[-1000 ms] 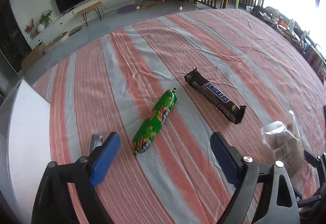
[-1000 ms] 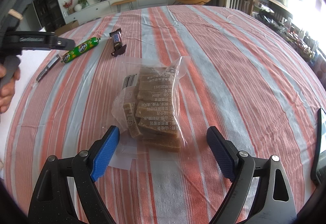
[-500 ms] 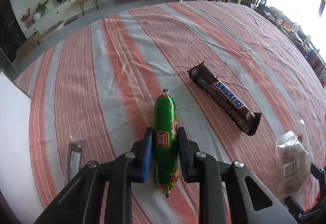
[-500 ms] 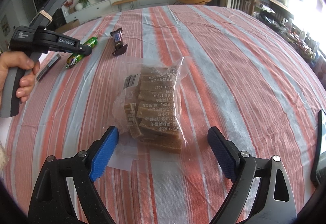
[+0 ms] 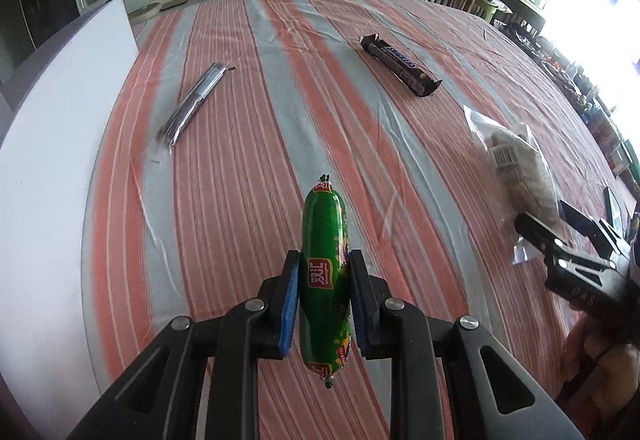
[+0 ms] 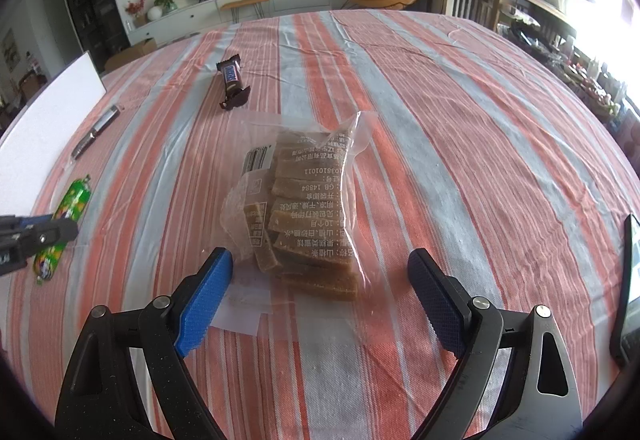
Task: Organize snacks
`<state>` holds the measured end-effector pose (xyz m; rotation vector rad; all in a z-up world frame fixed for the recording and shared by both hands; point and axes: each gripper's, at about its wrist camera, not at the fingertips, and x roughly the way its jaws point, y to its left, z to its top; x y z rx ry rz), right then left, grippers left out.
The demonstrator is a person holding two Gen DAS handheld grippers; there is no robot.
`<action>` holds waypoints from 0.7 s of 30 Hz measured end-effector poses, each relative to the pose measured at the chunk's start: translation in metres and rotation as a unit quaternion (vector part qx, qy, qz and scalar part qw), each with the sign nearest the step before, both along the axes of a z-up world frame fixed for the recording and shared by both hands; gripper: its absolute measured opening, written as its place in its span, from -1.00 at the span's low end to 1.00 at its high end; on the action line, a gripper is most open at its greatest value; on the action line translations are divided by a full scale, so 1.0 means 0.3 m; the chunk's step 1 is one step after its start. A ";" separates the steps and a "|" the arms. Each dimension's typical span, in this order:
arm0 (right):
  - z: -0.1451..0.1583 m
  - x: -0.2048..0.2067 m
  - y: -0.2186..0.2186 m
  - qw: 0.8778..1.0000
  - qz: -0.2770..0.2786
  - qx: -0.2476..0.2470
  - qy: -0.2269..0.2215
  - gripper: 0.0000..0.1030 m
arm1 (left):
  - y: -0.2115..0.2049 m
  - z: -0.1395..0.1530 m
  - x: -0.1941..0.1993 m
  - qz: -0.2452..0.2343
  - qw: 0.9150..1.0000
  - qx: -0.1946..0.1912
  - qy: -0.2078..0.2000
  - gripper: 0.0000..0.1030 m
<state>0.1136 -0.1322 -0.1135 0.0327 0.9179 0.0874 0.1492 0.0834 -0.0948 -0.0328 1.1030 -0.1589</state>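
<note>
I am tidying the snacks on the table with the red and grey striped cloth (image 5: 248, 143), and right now my job is to carry the green shiny sausage stick (image 5: 325, 272) to where it belongs. I think that place is the flat white board (image 5: 48, 175) at the left edge of the table, but I am only guessing. To do it well, I should hold the sausage tight but not squash it, keep it level so it does not slip out, and put it down softly before I let go. My left gripper (image 5: 325, 294) has just closed, and its two blue pads (image 5: 291, 296) now press on both sides of the sausage, near its middle, with both ends sticking out. My right gripper (image 6: 318, 300) has its fingers spread wide and holds nothing. It hangs just in front of the clear plastic bag of brown snack slices (image 6: 304, 199), which lies flat on the cloth. The dark brown chocolate bar (image 5: 400, 65) lies further away, and the thin silver and black packet (image 5: 192, 101) lies near the white board. Both are well apart from my fingers.
</note>
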 end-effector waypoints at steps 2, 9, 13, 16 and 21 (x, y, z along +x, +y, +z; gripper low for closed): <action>0.000 0.001 0.000 1.000 0.000 0.000 0.000 0.78 | -0.010 -0.007 -0.030 -0.003 1.000 0.003 -0.015 -0.55; 0.001 0.002 0.000 1.000 0.000 0.000 0.000 0.78 | -0.005 -0.044 -0.030 0.014 0.998 -0.011 -0.056 0.22; 0.000 0.001 0.000 1.000 0.000 0.000 0.000 0.78 | -0.027 -0.066 -0.032 0.008 0.996 0.030 -0.082 0.55; 0.000 0.001 0.000 1.000 0.000 0.000 0.000 0.78 | -0.037 -0.074 -0.029 0.008 0.995 0.046 -0.086 0.70; -0.001 0.001 0.000 1.000 0.000 0.000 0.000 0.78 | -0.018 -0.086 0.004 0.027 0.996 0.047 -0.072 1.00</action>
